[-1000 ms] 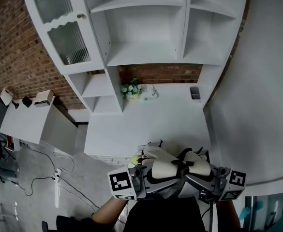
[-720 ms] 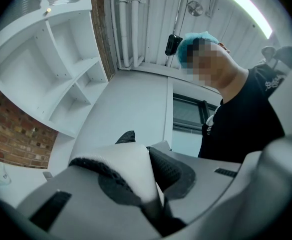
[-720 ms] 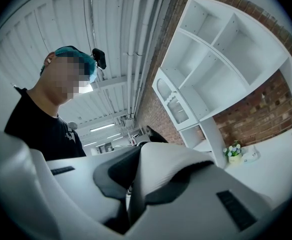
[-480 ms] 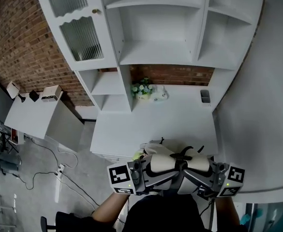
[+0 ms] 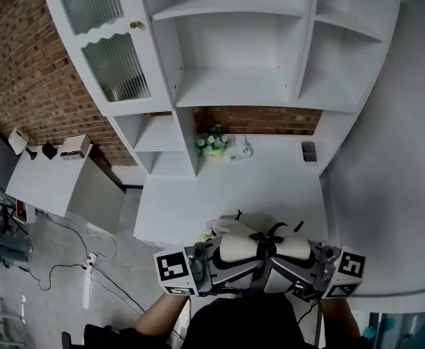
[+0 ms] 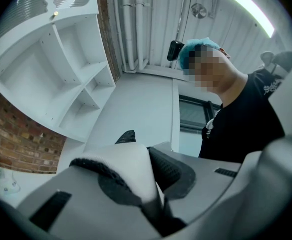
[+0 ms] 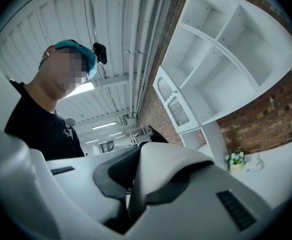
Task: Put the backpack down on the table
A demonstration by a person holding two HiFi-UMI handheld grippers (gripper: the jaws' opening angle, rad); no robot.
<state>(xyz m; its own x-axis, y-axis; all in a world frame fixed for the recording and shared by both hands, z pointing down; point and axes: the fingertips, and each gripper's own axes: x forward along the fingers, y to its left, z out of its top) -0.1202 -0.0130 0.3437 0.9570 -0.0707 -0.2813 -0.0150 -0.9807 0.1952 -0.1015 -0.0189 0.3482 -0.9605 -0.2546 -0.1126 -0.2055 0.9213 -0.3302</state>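
- The cream padded fabric backpack (image 5: pixel 235 244) with black mesh trim and black straps sits over the near edge of the white table (image 5: pixel 219 187), towards its near right corner. I cannot tell whether it touches the tabletop.
- Two rounded cream lobes show on its top, with a black strap loop (image 5: pixel 274 233) between them and a small yellow-green patch (image 5: pixel 205 235) at its left side.
- The left gripper (image 5: pixel 216 266) has its jaws narrow and clamped on a cream shoulder strap (image 6: pixel 128 171) edged in black mesh.
- The right gripper (image 5: pixel 299 267) likewise has its jaws narrow and pinches a cream strap (image 7: pixel 160 171) with a black underside.
- Each gripper's cube (image 5: pixel 174 271) carries black-and-white square patterns, with no letters.
- The person's black T-shirt (image 6: pixel 245 124) bears white print, too small to read.
- At the table's far edge stands a small pot of white flowers (image 5: pixel 212 141), and near the far right corner a small dark container (image 5: pixel 309 151).
- Above the table rises a white shelf unit (image 5: pixel 234 49) with a ribbed-glass door (image 5: pixel 114 64), against a red brick wall (image 5: pixel 23 71).
- Cables (image 5: pixel 59 231) lie on the grey floor to the left.
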